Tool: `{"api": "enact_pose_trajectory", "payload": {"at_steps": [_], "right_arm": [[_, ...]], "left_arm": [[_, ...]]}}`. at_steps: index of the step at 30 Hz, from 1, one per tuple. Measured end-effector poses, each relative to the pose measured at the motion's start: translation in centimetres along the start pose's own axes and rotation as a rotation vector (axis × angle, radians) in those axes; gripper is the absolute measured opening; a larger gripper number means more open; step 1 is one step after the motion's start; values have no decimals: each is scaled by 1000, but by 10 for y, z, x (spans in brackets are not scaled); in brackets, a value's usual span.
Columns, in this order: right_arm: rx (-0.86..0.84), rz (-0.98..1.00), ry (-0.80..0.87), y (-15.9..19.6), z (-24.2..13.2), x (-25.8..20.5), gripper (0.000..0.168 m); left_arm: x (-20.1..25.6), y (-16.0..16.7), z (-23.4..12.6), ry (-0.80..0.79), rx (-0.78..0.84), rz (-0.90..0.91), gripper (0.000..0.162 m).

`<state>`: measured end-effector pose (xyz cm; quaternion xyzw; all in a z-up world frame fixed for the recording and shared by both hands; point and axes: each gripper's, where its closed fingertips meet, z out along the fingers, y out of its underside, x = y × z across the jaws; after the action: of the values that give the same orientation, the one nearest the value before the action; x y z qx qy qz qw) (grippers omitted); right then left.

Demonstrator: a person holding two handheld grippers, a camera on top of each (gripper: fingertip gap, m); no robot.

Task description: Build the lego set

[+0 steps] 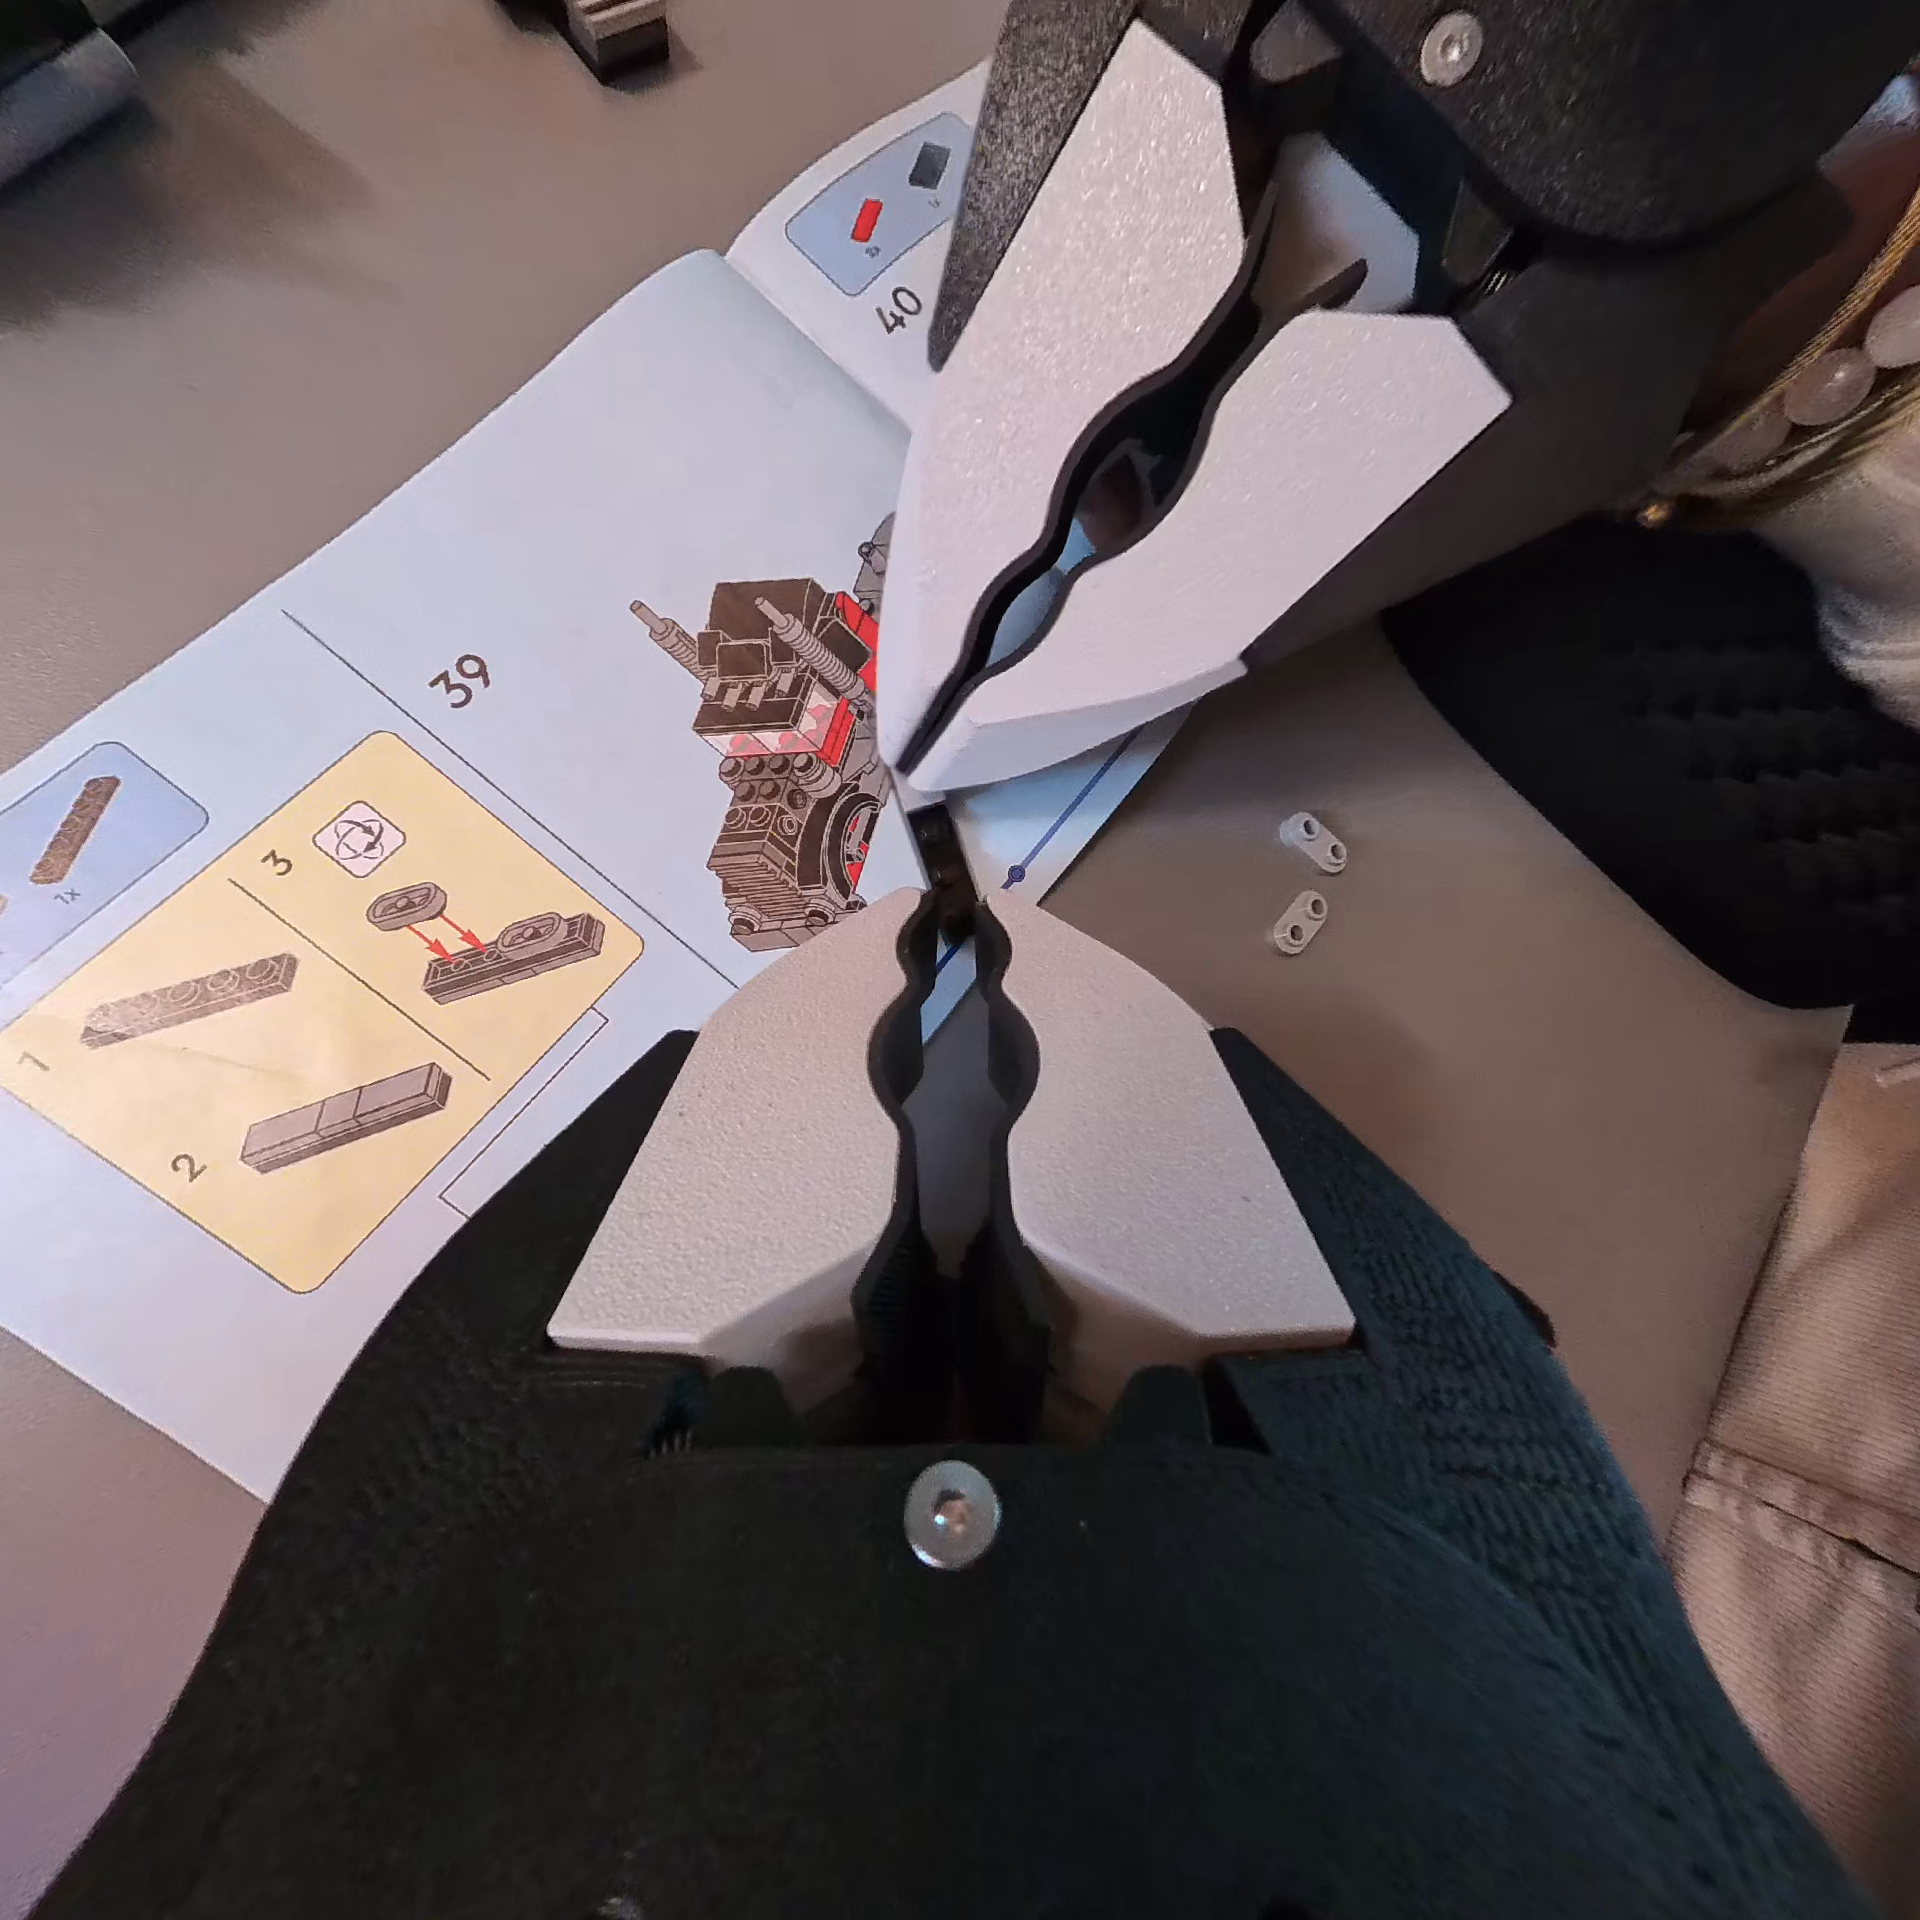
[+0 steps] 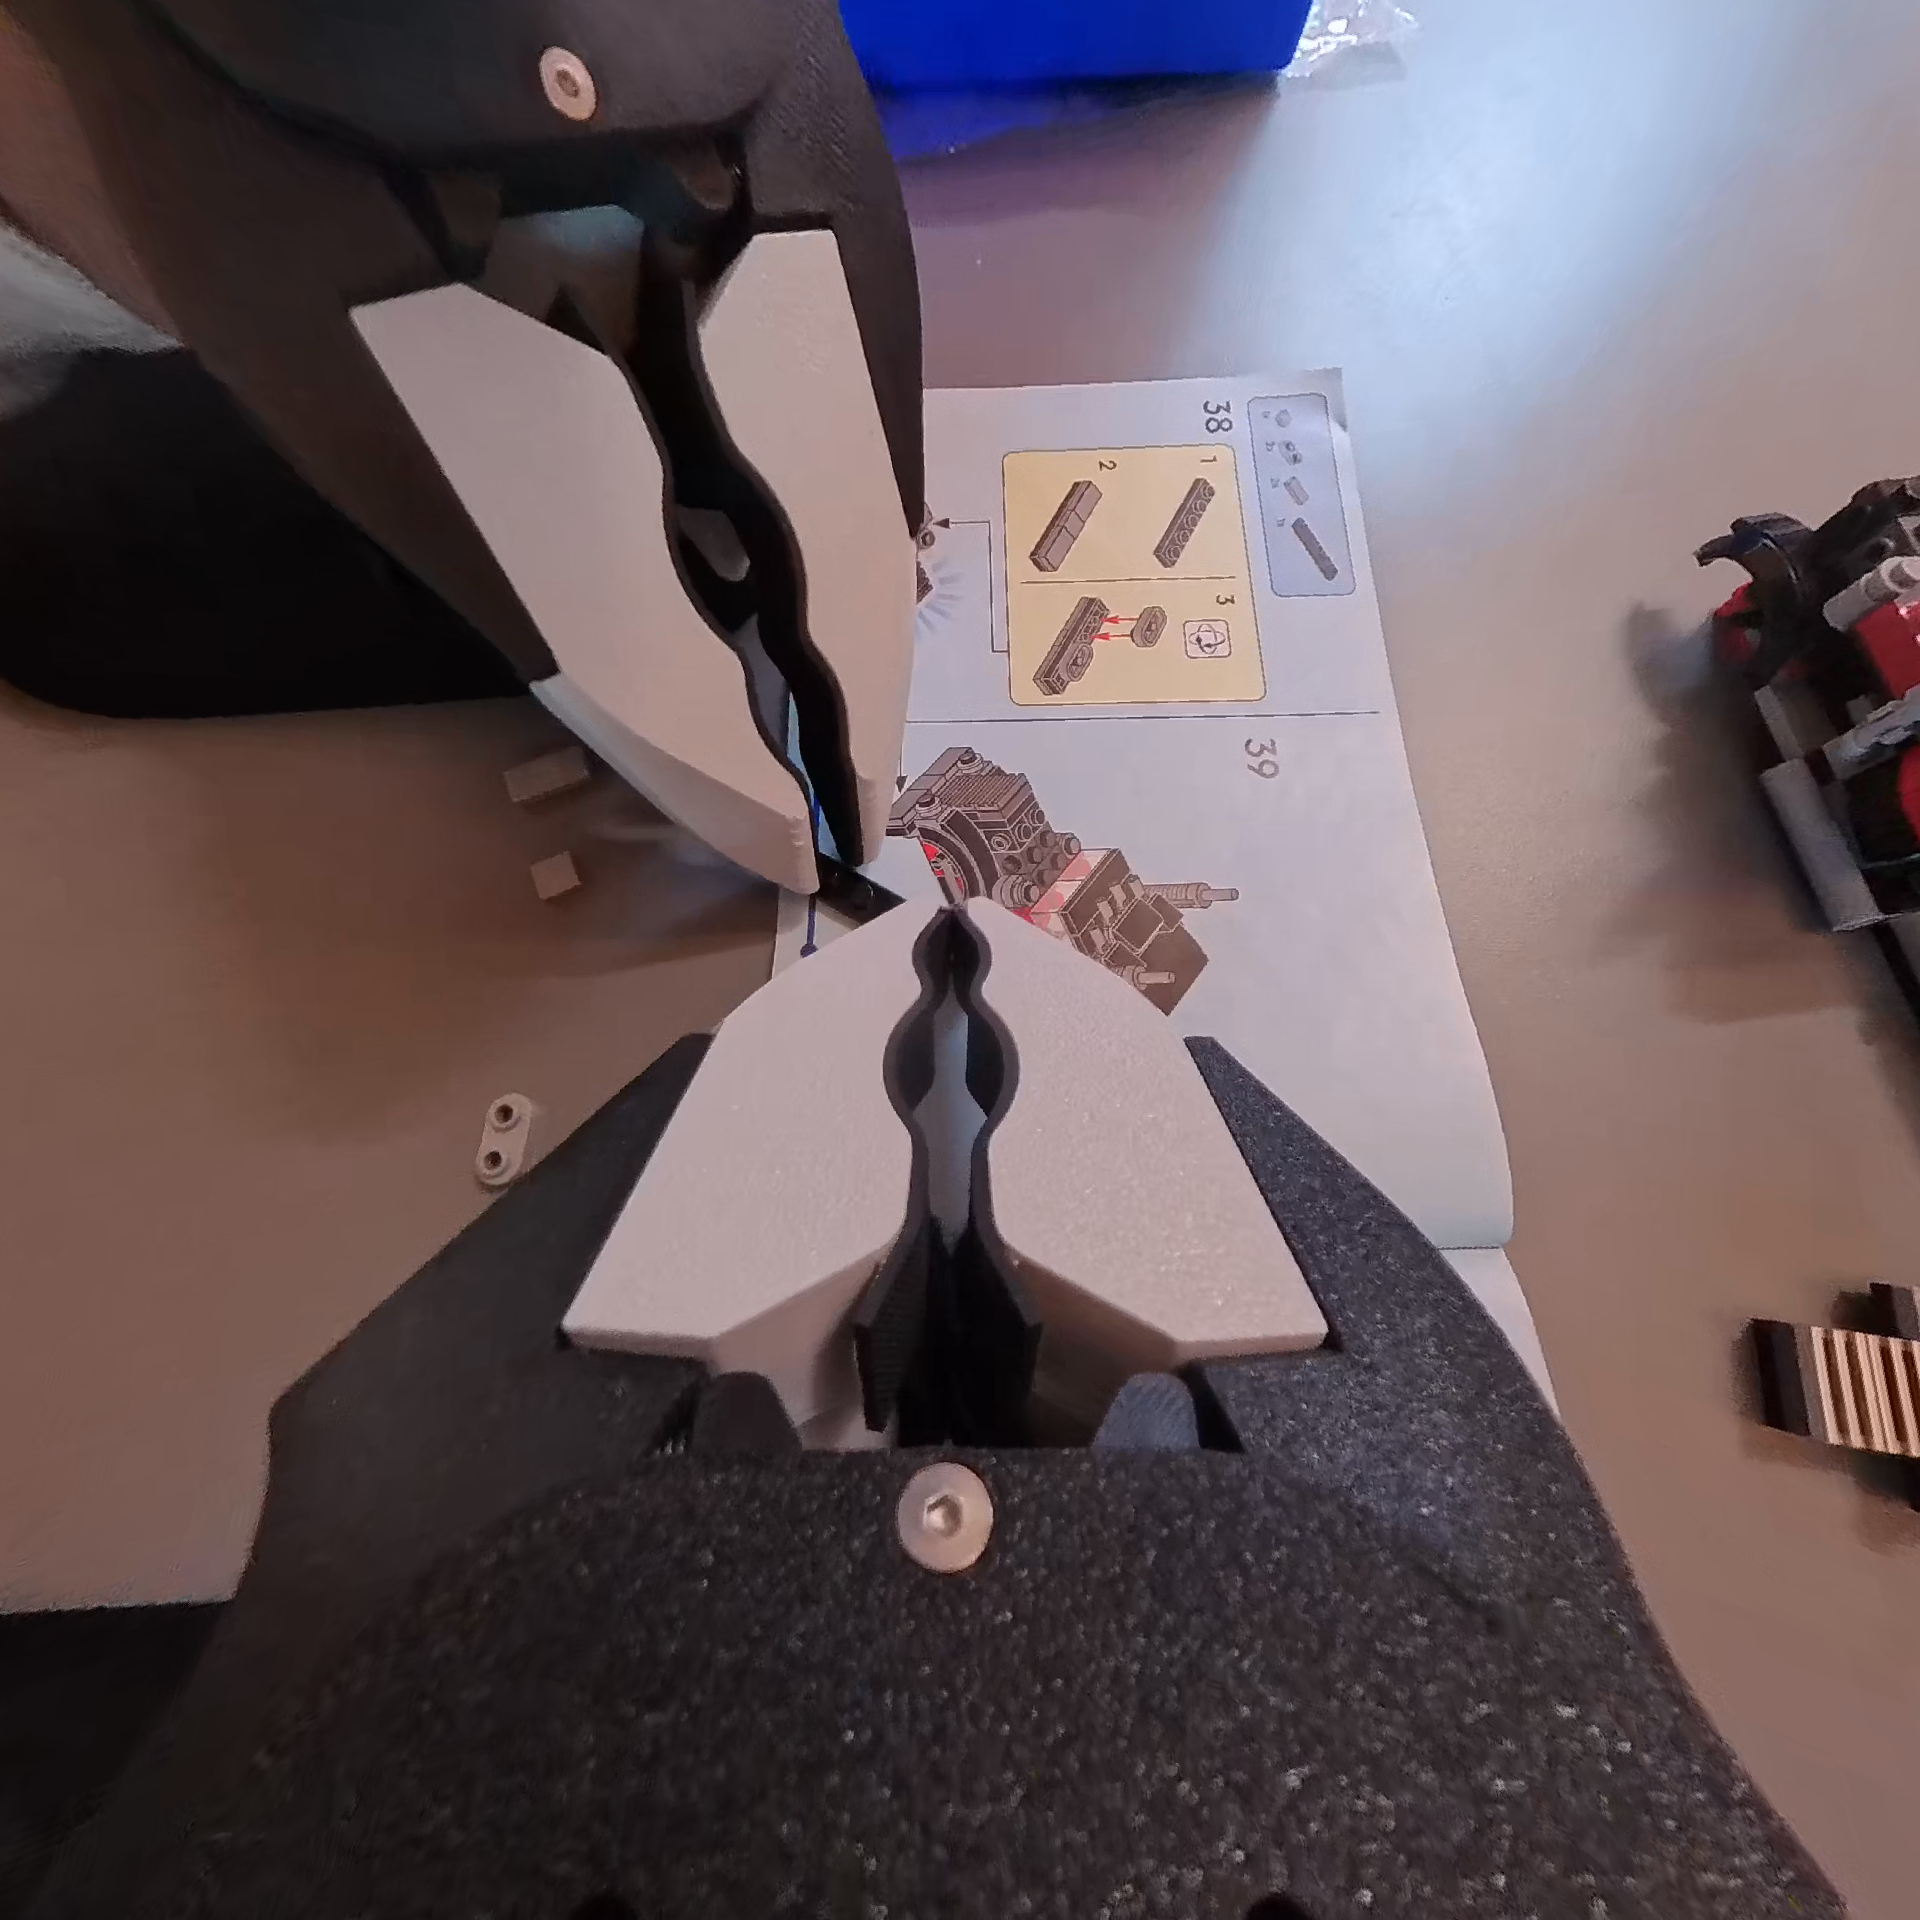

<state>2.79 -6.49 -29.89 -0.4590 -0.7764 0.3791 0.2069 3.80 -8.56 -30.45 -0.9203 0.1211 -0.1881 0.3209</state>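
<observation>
My left gripper (image 1: 951, 902) is shut on a small black lego piece (image 1: 940, 847) that sticks out past its fingertips above the open instruction booklet (image 1: 582, 499). My right gripper (image 1: 906, 764) reaches in from the upper right, jaws together, its tips touching the far end of the black piece. In the right wrist view my right gripper (image 2: 954, 914) is shut, and the left gripper (image 2: 831, 868) comes down from the upper left with the black piece (image 2: 860, 885) at its tips. I cannot tell if the right tips pinch the piece or only press on it.
Two small light grey two-hole plates (image 1: 1314, 840) (image 1: 1299, 920) lie on the table right of the booklet; one shows in the right wrist view (image 2: 504, 1138), near two grey tiles (image 2: 540, 774). A partly built red-and-black model (image 2: 1849, 707), a striped piece (image 2: 1839, 1392) and a blue bin (image 2: 1070, 42) are there too. The tips of both grippers are at nearly the same place. Between my right fingertips and the partly built red-and-black model (image 2: 1849, 707) there is roughly 15 centimeters.
</observation>
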Motion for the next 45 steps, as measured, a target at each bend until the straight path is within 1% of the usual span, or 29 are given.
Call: {"api": "enact_pose_trajectory", "payload": {"at_steps": [3,15,20,22,24,26,29,32,33,36,45], "right_arm": [[25,-29,14,0,-1,0,0],[25,-106,59,1,-2,-1,0],[25,-151,85,2,-3,-2,0],[25,-177,103,2,-3,-2,0],[17,-223,83,4,-2,-9,0],[18,-249,110,4,-2,-9,0],[20,-178,64,3,-3,-8,0],[99,-69,61,-7,-12,1,0],[88,-50,78,-6,-14,5,0],[4,-75,60,5,-7,1,0],[22,-21,38,5,-4,0,0]], "left_arm": [[0,0,0,3,0,-5,7],[0,1,2,-23,-19,30,8],[0,1,2,-11,-18,13,7],[0,1,2,-10,-18,12,7],[0,1,2,-8,-17,8,7],[0,1,2,-8,-17,9,7],[-1,1,2,-4,-15,4,7],[-1,1,2,3,-14,-3,7],[0,1,2,4,-14,-4,7],[-1,1,2,10,-14,-11,7],[-1,1,2,12,-13,-14,7]]}}
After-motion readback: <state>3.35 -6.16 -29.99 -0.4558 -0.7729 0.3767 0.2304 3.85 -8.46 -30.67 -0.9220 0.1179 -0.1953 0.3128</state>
